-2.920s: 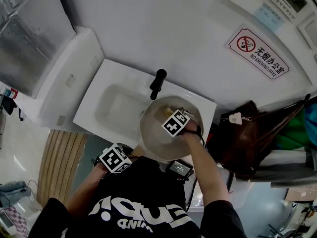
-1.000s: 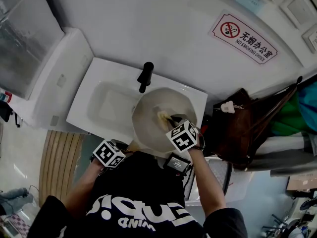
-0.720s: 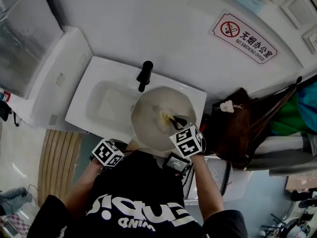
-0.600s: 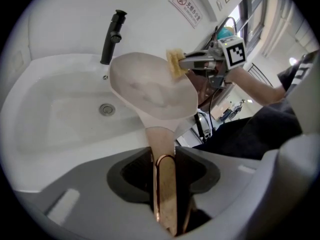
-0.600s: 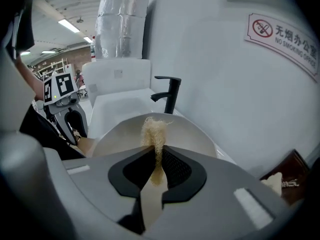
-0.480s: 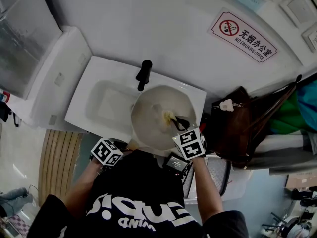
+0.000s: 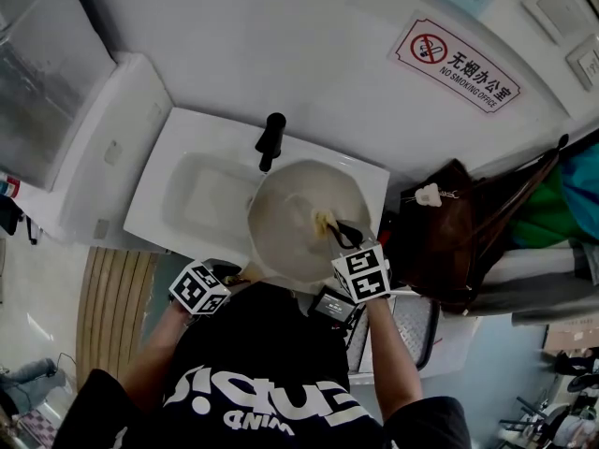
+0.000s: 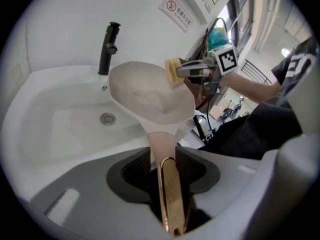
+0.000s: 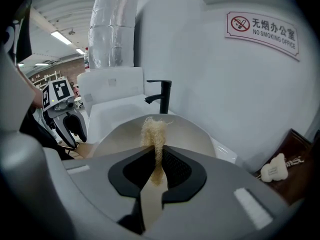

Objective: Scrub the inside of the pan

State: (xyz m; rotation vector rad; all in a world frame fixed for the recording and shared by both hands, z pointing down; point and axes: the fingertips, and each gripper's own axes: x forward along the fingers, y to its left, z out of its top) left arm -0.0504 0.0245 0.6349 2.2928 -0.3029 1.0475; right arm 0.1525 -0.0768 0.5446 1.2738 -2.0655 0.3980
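A beige pan hangs tilted over the white sink. My left gripper is shut on its copper-coloured handle, which runs between the jaws of the left gripper. A yellowish fibrous scrub pad lies against the pan's inside near its right wall. My right gripper is shut on that scrub pad, with the right gripper pointing into the pan. In the left gripper view the scrub pad sits at the far rim of the pan.
A black faucet stands behind the pan at the sink's back edge. A brown bag with a small white charm is at the right. A white cabinet flanks the sink on the left. A no-smoking sign hangs on the wall.
My right gripper has drawn back with the scrub pad from the pan's middle toward its near right rim and rolled a little. The left gripper and pan have stayed in place.
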